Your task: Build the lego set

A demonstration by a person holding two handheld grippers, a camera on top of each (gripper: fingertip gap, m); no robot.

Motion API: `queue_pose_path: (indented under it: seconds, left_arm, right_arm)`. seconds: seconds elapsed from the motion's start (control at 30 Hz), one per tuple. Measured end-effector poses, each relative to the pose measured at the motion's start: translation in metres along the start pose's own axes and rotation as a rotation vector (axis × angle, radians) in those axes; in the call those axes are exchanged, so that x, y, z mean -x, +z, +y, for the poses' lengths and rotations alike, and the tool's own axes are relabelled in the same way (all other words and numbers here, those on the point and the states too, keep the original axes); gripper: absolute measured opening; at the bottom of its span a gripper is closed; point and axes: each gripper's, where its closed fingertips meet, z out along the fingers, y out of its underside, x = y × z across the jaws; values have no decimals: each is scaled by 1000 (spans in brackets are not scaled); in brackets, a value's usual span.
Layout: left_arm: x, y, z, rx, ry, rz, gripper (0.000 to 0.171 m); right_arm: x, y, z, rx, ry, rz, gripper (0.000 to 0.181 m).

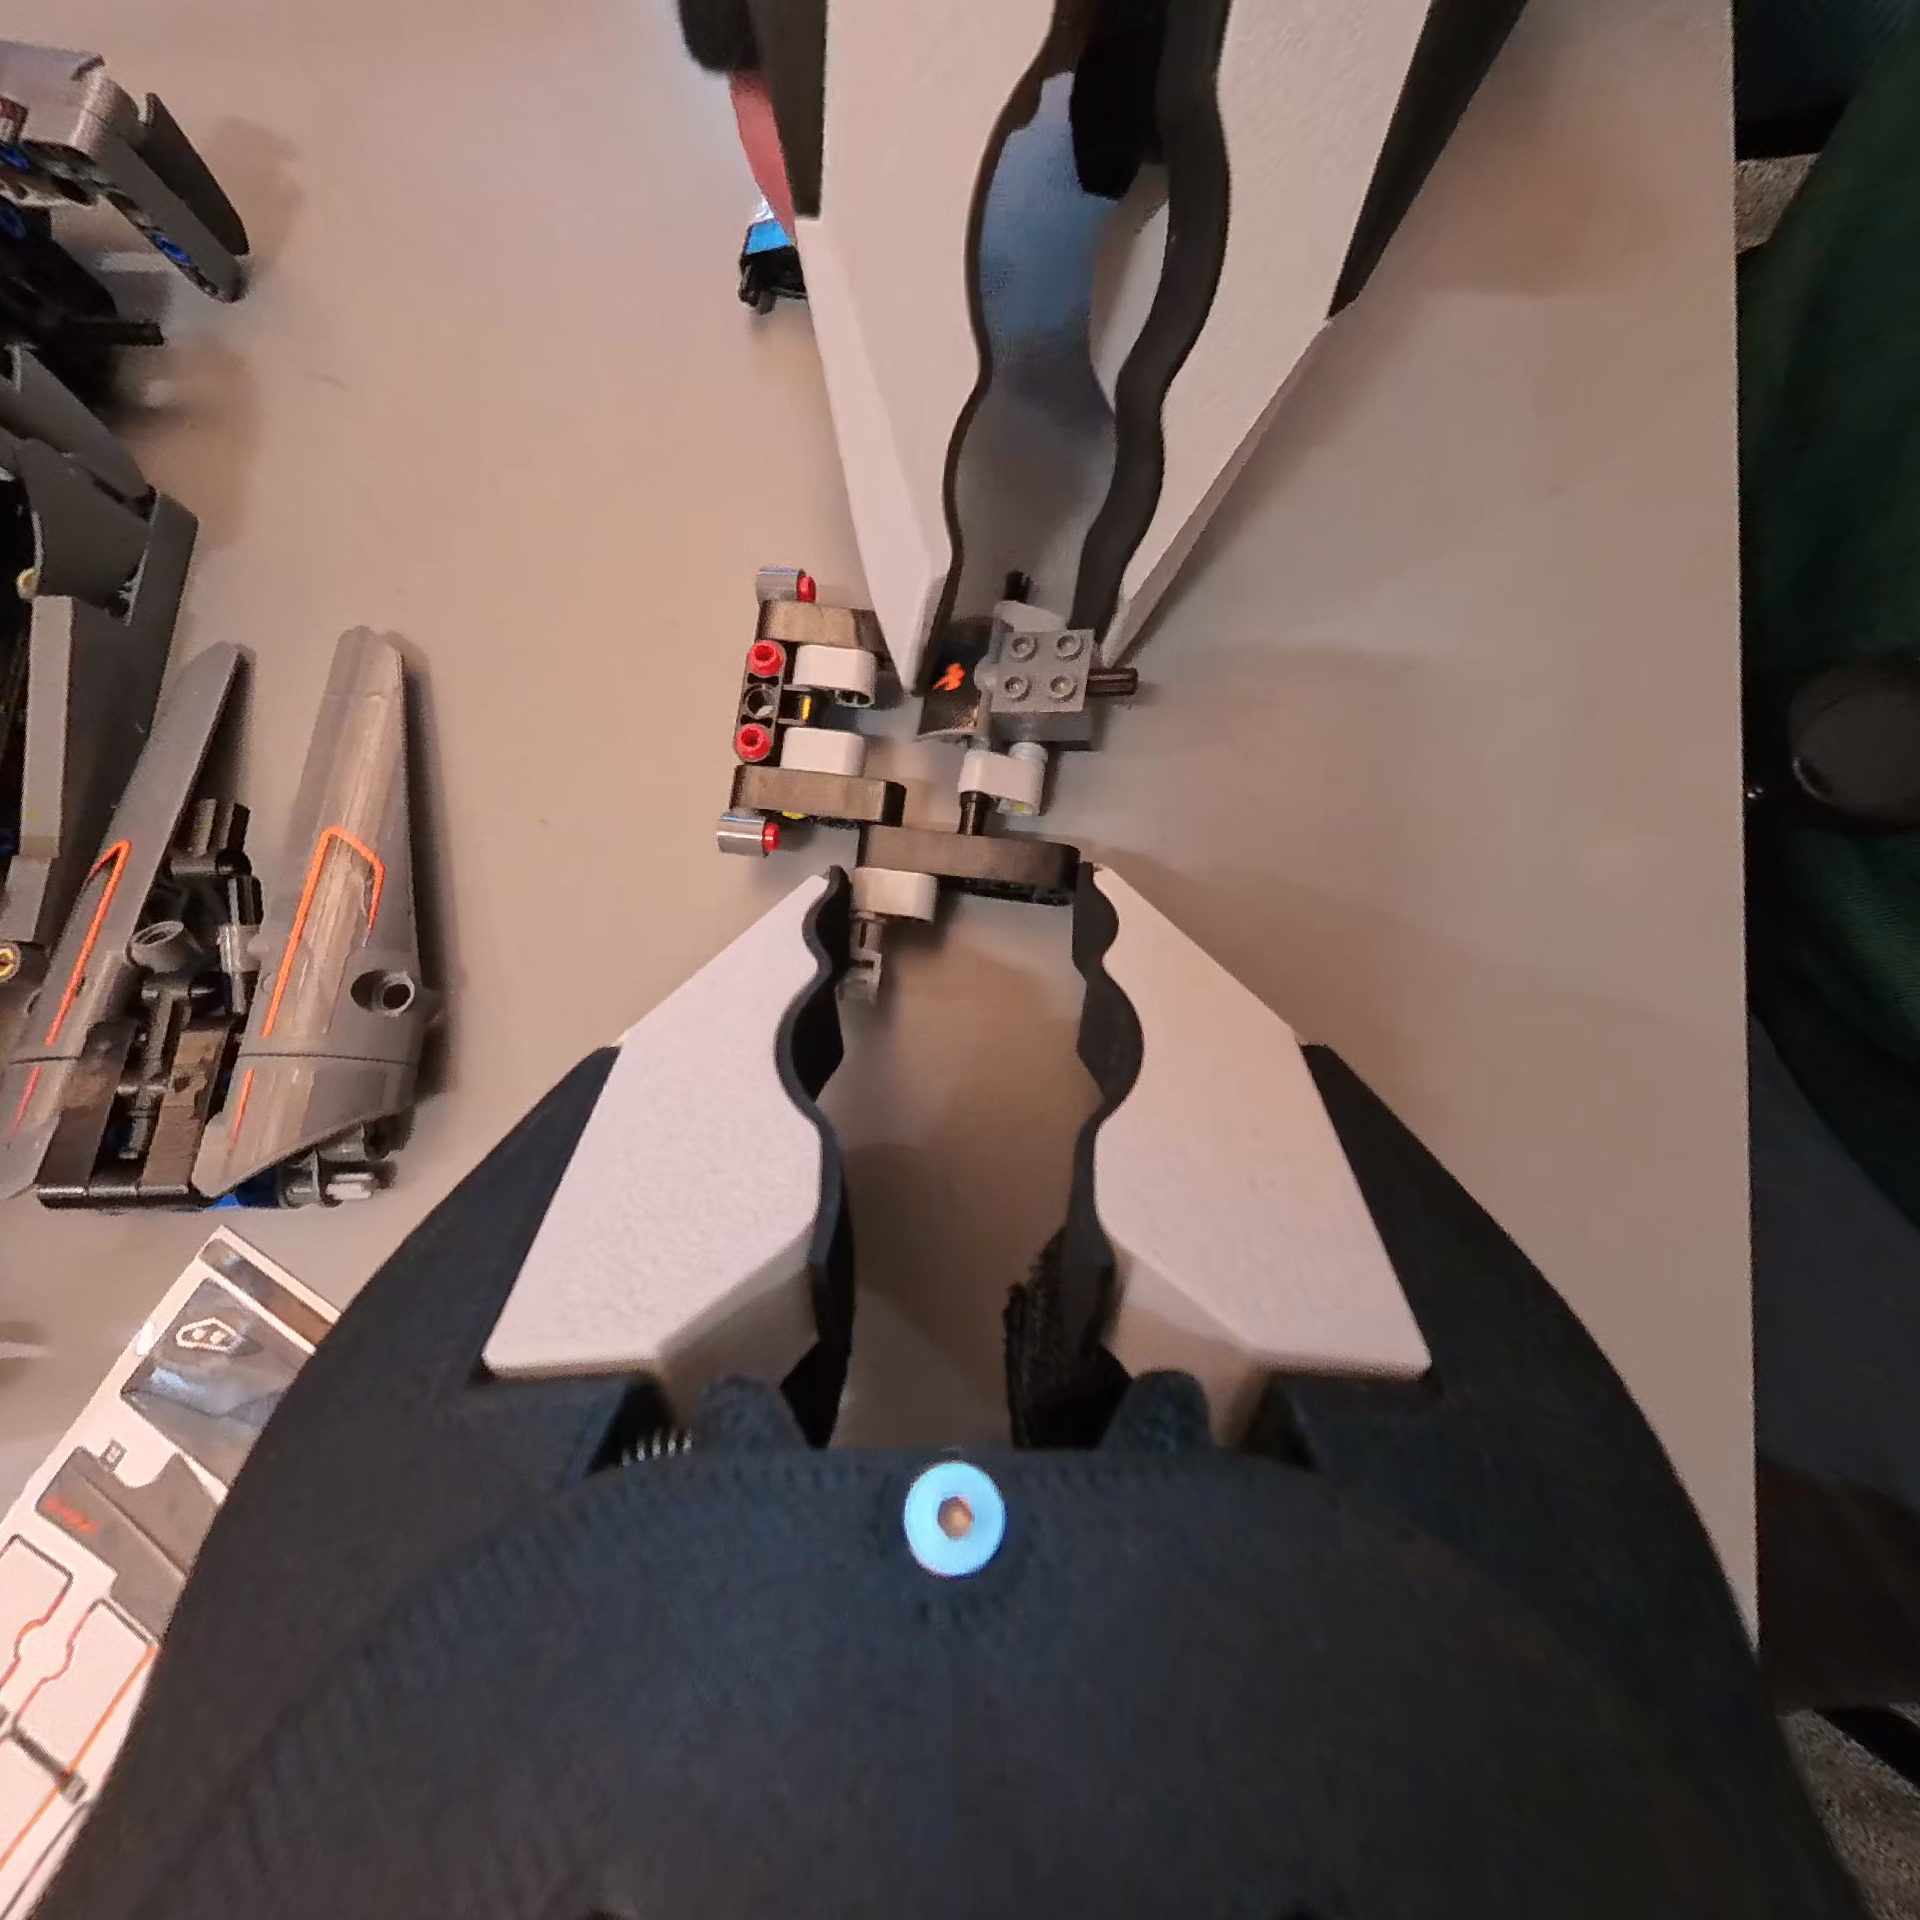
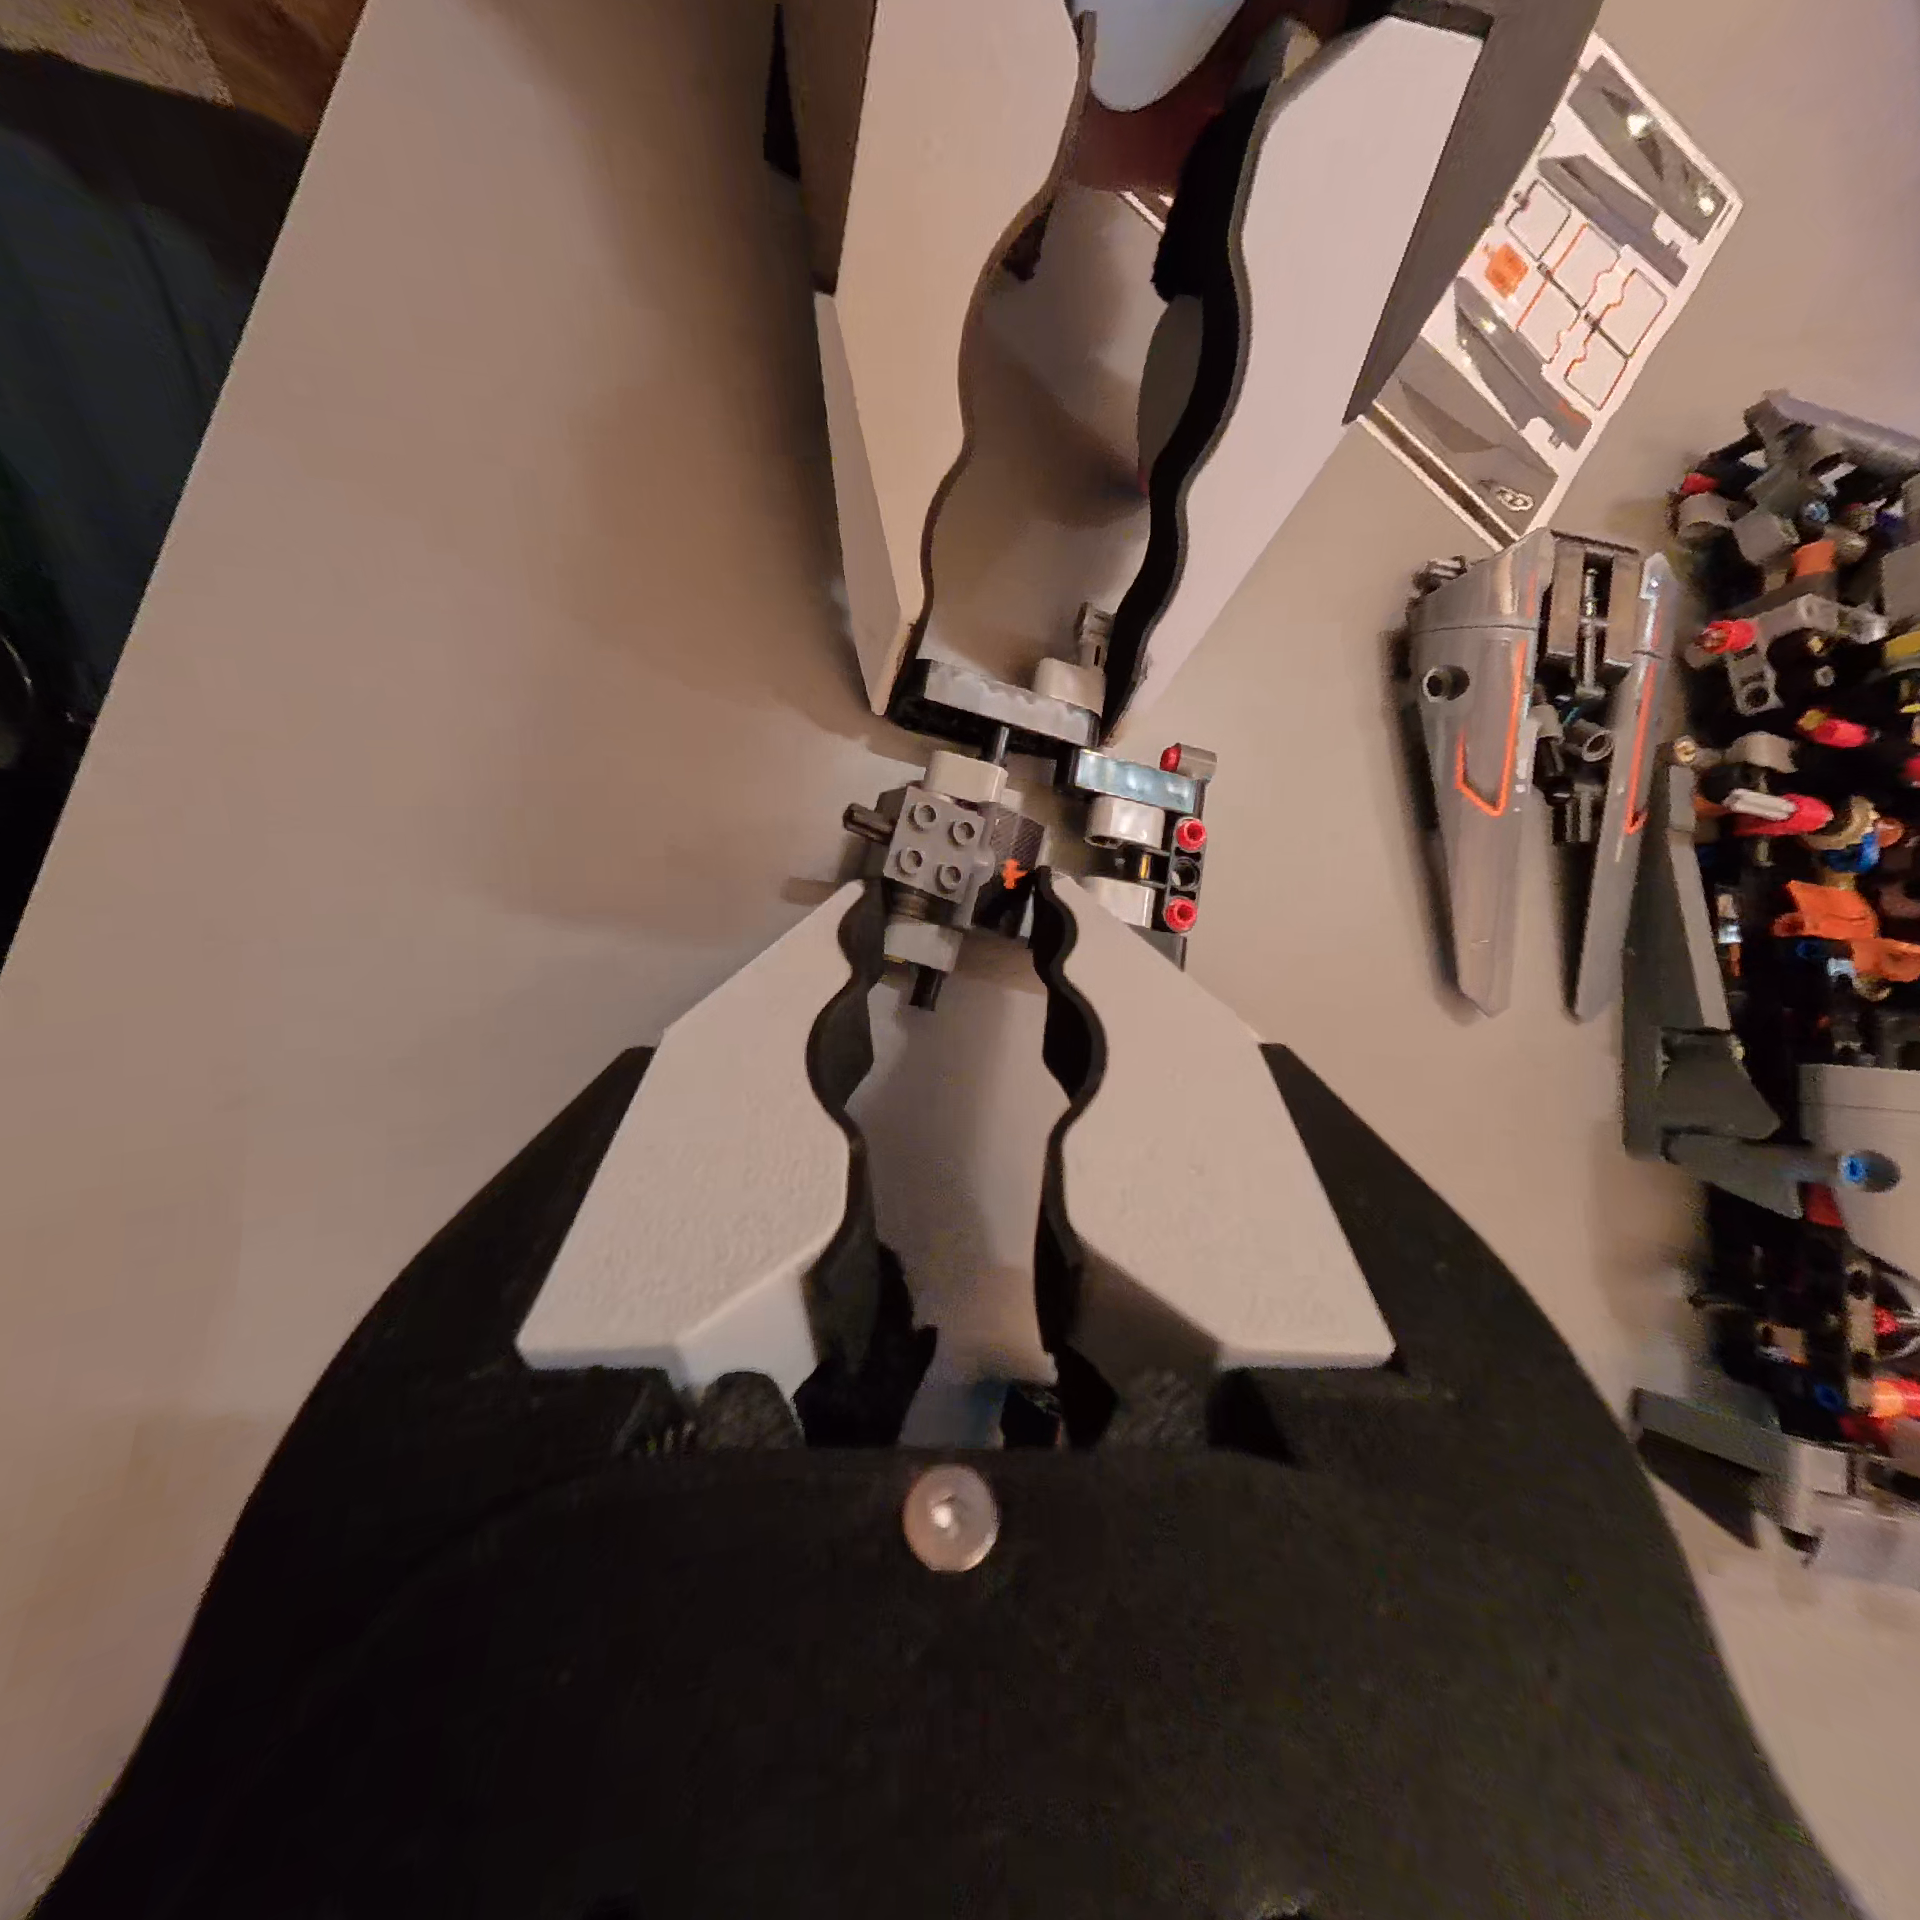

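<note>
A small Technic sub-assembly (image 1: 821, 748) of dark beams, light grey connectors and red pins is held between both grippers just above the table. My left gripper (image 1: 961, 883) is shut on its near dark beam (image 1: 966, 854). My right gripper (image 1: 1018, 655) comes in from the opposite side. It is shut on the grey studded block (image 1: 1044, 675) and the black piece with an orange mark beside it. In the right wrist view, my right gripper (image 2: 951, 899) clamps the studded block (image 2: 935, 847). My left gripper (image 2: 1003, 696) holds the beam beyond it.
A grey winged build with orange lines (image 1: 260, 935) (image 2: 1538, 769) lies to one side. A larger dark model (image 1: 62, 416) (image 2: 1808, 935) lies beyond it. A sticker sheet (image 1: 125, 1455) (image 2: 1558, 281) lies on the table. The table edge (image 1: 1745, 935) runs close along the other side. My two grippers' fingertips are within a few centimetres of each other. From either gripper's tips it is about 15 centimeters to the larger dark model (image 1: 62, 416). Look for it in the right wrist view (image 2: 1743, 1168) too.
</note>
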Motion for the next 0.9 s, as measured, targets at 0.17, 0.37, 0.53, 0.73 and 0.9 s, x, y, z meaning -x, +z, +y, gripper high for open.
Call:
queue_pose_path:
  seconds: [0.17, 0.37, 0.53, 0.73, 0.9]
  left_arm:
    - [0, 1, 0, -3, -1, 0, 41]
    - [0, 1, -1, -5, -4, -1, 41]
    - [0, 1, -1, -8, -4, -4, 41]
    - [0, 1, -1, -23, -3, -1, 41]
    - [0, 1, -2, -30, 4, 4, 41]
  right_arm:
    - [0, -6, -1, -21, 106, 1, 36]
    - [11, -14, 0, -22, 326, -35, 43]
    - [13, 1, 2, -8, 422, 14, 34]
    - [8, 2, -1, -60, 475, -14, 11]
    - [11, 0, 0, -44, 432, -86, 9]
